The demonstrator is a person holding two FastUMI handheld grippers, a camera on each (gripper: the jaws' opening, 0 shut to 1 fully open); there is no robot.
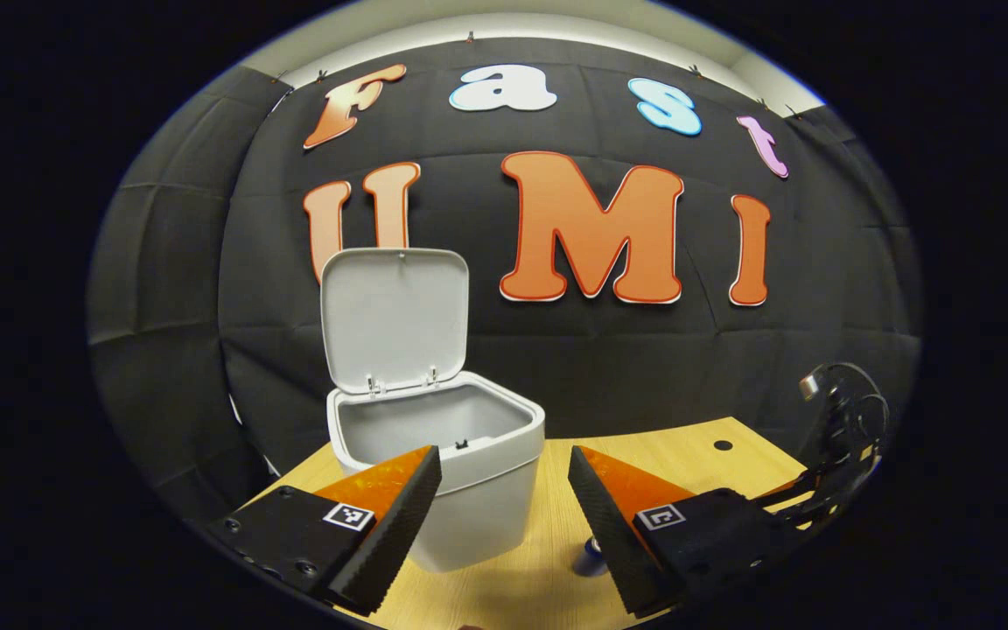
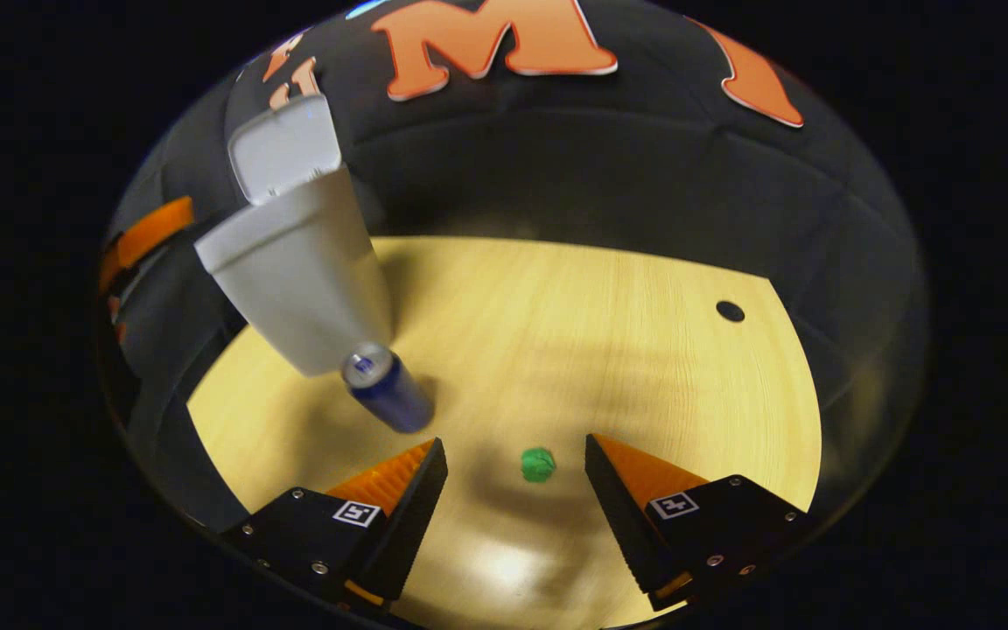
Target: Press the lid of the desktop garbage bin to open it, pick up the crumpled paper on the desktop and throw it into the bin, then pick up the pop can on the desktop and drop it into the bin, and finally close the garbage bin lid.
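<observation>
The white garbage bin [image 1: 469,472] stands on the wooden desktop with its lid [image 1: 395,319] swung upright, its inside in plain sight. My left gripper [image 1: 504,477] is open, held just in front of the bin and a bit above the desk. Behind its right finger peeks part of the blue pop can [image 1: 590,553]. In the right gripper view the bin [image 2: 298,271] stands at upper left with the blue pop can [image 2: 386,389] upright close beside it. A small green crumpled paper [image 2: 538,465] lies on the desk between the fingers of my open right gripper [image 2: 517,455], which hovers above it.
The desktop [image 2: 600,350] has a small dark hole [image 2: 730,311] near its far right edge. The other gripper and its cables [image 1: 845,437] show at the right of the left gripper view. Black cloth walls close the desk behind and at the sides.
</observation>
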